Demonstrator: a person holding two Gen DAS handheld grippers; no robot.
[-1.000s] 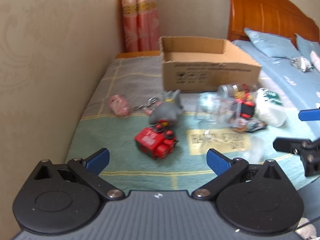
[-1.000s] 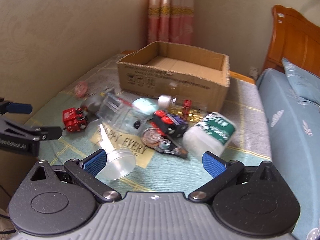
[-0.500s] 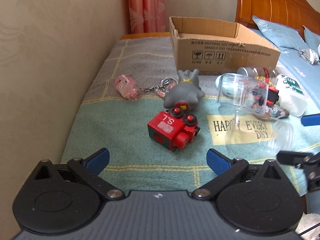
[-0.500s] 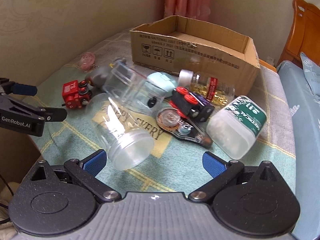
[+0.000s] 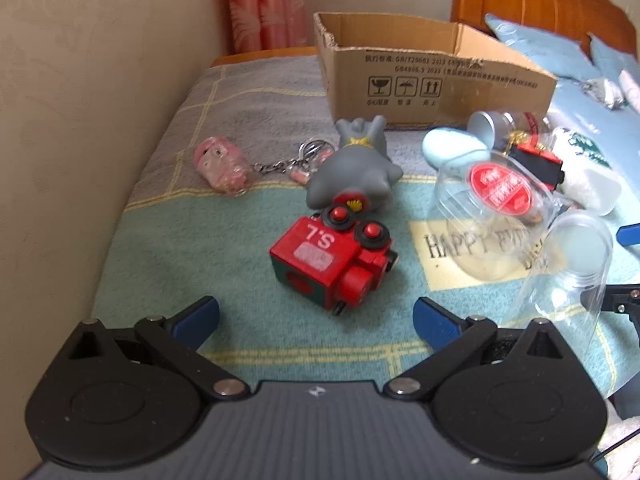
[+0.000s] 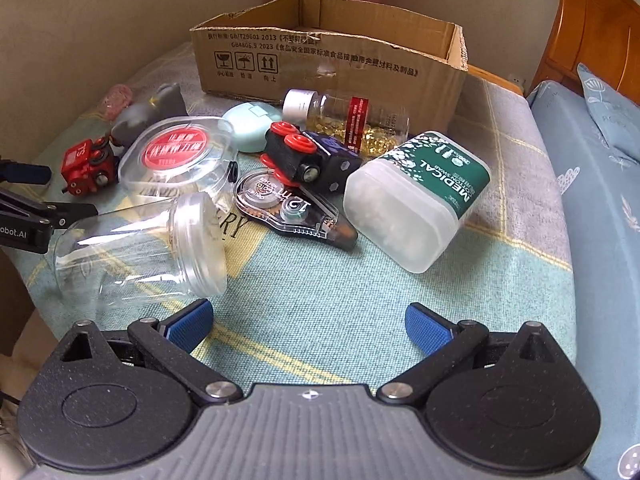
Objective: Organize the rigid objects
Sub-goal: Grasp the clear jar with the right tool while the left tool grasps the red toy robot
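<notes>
both claws, left and right, spread empty, have moved closer to the "medical" tub.

box inside: you can't see the floor of the cardboard box, the near wall hides it
grey figure: in your right view it's blurry, half behind the clear tub
pink keychain: just a smudge there
right gripper: cut off by your left view's edge, jaws unreadable there
red sticker text: too blurred to read
</notes>
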